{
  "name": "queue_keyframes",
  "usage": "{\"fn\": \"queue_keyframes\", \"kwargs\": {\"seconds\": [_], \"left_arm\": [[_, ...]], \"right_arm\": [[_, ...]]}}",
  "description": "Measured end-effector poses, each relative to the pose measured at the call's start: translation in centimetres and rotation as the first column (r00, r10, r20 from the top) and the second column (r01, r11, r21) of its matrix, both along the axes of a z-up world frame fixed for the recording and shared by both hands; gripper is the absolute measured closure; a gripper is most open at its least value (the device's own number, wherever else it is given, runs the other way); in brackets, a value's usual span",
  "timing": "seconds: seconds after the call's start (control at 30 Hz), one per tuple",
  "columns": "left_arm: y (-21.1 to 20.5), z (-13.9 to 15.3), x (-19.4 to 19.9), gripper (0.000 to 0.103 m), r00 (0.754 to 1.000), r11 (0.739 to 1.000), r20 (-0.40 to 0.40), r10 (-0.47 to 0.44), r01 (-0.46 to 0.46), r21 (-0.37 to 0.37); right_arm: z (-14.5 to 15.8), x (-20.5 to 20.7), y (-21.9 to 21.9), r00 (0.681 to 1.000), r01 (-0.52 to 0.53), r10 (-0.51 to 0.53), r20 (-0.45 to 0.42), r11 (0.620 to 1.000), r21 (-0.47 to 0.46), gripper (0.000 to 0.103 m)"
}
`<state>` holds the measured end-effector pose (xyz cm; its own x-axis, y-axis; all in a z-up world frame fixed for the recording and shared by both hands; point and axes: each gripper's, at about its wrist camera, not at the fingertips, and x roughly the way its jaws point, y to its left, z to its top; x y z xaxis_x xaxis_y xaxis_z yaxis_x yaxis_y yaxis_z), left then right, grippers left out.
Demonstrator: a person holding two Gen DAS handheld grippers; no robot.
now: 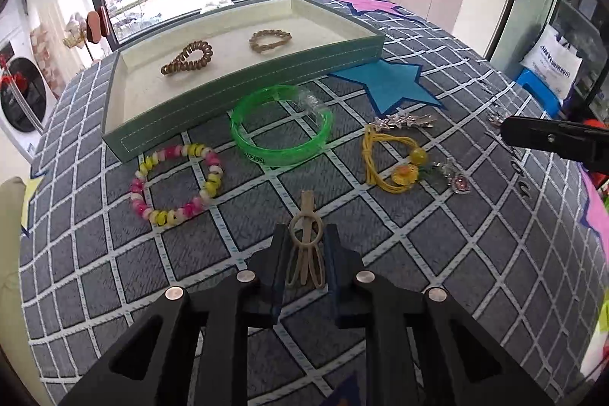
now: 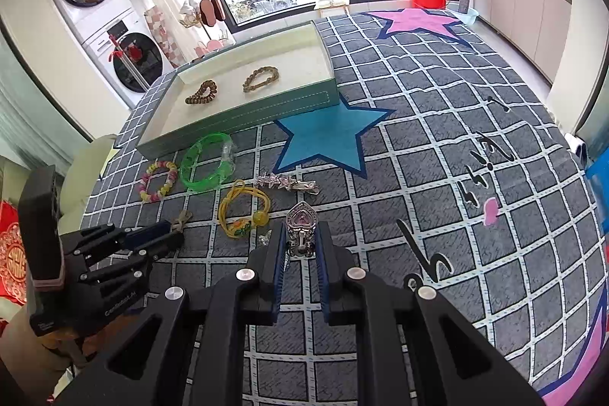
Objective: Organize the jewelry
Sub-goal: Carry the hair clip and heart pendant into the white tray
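The left tongs are closed on a beige hair clip, its long axis running straight out between the pads with the narrow tip pointing toward the tray; whether the clip is clear of the carpet cannot be told. The right tongs grip a silver heart brooch with a pink stone, heart end forward. Both loads must go the same way: the tray lies ahead of both tongs, up and to the left in each wrist view, its long side facing them. It already holds a coil tie and a braided band, apart from one another with bare lining around them. Judging from the right wrist view, the left tongs are the nearer to the tray. Between the tongs and the tray wall lie a bead bracelet, a green bangle, a yellow tie and a star clip, so the carry probably needs to rise over these and over the wall before release.
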<state>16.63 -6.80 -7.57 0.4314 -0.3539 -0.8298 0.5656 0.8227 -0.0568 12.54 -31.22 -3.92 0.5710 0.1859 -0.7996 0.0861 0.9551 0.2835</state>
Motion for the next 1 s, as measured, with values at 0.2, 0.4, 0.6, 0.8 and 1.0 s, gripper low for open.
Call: {"fn": "queue_keyframes", "kwargs": {"seconds": [0.2,0.4,0.6,0.8,1.0], "left_arm": [[0.9,1.0,-0.2,0.071,0.999,0.998,0.001,0.033,-0.033,-0.056],[1.9,3.6,-0.1,0.071,0.996,0.992,0.043,0.078,-0.073,-0.105],[3.1,6.3,1.6,0.071,0.985,0.976,0.079,0.156,-0.142,-0.164],[4.1,8.1,4.8,0.071,0.968,0.959,0.102,0.230,-0.208,-0.194],[4.6,8.6,8.8,0.071,0.956,0.948,0.105,0.274,-0.250,-0.197]], "right_arm": [[0.7,0.3,0.4,1.000,-0.013,0.013,0.019,1.000,0.004,0.086],[1.9,1.4,0.7,0.999,-0.030,0.029,0.044,1.000,0.010,0.086],[3.0,3.6,1.0,0.997,-0.046,0.045,0.062,0.999,0.019,0.086],[4.3,6.9,1.3,0.994,-0.064,0.062,0.091,0.998,0.021,0.086],[4.9,11.6,1.6,0.993,-0.078,0.074,0.095,0.996,0.038,0.086]]}}
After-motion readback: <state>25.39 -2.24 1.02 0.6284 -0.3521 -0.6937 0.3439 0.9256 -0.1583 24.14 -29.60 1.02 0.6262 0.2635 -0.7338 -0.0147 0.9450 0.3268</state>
